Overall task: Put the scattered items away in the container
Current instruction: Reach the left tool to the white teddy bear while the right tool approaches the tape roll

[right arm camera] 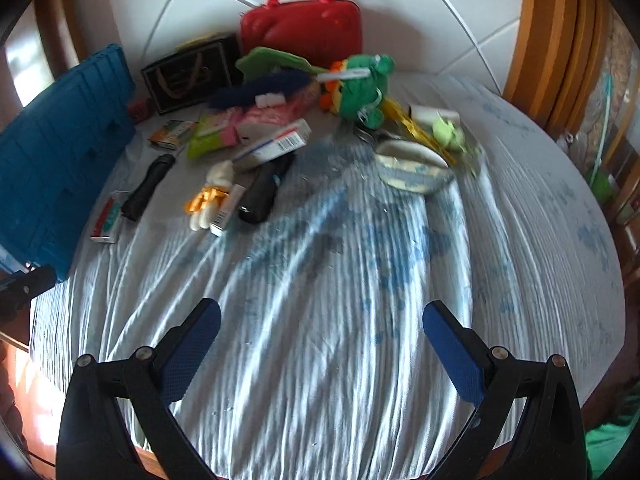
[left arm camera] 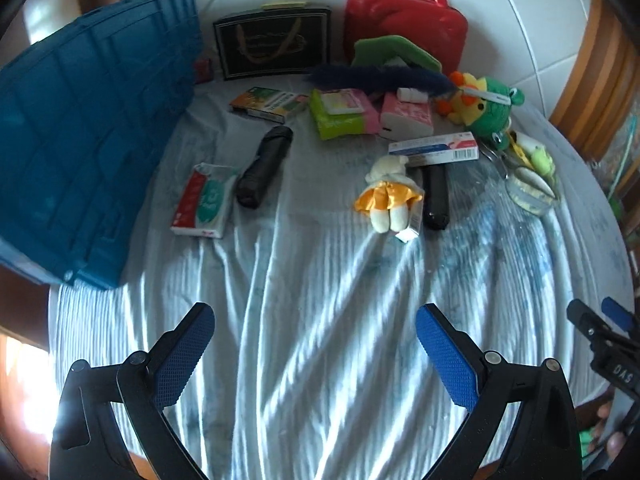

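On the left of the worktop, which is covered by a wrinkled pale striped cloth, stands the blue ribbed plastic crate, its side wall facing both cameras; its inside cannot be seen. Just beside it lie a soft pack of tissues in red, white and green, and a black torch touching the pack's far corner. Further back is an orange-and-green carton, its print too blurred to read.

Near the middle, a small white doll in an orange skirt lies on a little box, with a second black torch just beside it. A long white, blue and red box with a barcode on its end rests across that torch. Behind are a green-and-pink wipes pack, a pink-and-white pack, a dark blue fluffy piece, and a green-and-yellow plush toy. To the right sits a shallow round dish.

Against the tiled wall stand a black gift bag and a red hard case with a handle.

The left gripper and the right gripper hover over bare cloth, fingers spread wide, holding nothing. White letters "DAS" show on the right tool's body in the left view.
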The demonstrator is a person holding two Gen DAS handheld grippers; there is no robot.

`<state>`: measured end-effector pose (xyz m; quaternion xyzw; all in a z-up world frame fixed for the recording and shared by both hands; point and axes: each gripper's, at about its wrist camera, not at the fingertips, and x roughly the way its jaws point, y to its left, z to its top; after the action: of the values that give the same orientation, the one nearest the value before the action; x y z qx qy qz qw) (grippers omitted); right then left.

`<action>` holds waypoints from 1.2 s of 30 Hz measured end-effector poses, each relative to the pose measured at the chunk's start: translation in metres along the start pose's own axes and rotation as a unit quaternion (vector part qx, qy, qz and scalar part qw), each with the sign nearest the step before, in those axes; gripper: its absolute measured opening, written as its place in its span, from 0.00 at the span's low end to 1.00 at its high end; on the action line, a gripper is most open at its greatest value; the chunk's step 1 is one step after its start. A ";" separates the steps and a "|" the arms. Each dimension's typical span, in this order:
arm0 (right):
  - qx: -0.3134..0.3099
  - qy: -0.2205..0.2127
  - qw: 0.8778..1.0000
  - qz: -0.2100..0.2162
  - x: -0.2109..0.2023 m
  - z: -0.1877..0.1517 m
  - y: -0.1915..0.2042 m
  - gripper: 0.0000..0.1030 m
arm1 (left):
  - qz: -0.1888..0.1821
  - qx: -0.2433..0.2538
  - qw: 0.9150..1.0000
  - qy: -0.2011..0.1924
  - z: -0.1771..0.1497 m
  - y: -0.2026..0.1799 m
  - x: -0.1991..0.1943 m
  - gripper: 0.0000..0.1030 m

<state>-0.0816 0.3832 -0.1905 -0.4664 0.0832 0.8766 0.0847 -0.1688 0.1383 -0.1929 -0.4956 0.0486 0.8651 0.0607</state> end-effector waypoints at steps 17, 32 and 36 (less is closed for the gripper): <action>-0.021 0.039 0.999 -0.015 0.113 0.093 -0.079 1.00 | 0.000 0.021 0.998 0.056 0.094 -0.068 0.148 0.84; -0.099 0.082 0.991 0.030 0.202 0.161 -0.126 1.00 | 0.038 -0.008 0.994 0.098 0.109 -0.097 0.189 0.72; -0.102 0.104 0.989 0.040 0.216 0.159 -0.125 0.99 | 0.053 -0.011 0.993 0.106 0.111 -0.102 0.193 0.75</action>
<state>-0.2997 0.5559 -0.2909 -0.5576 0.0207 0.8298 -0.0076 -0.3443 0.2659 -0.3060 -0.5820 0.0713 0.8101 0.0041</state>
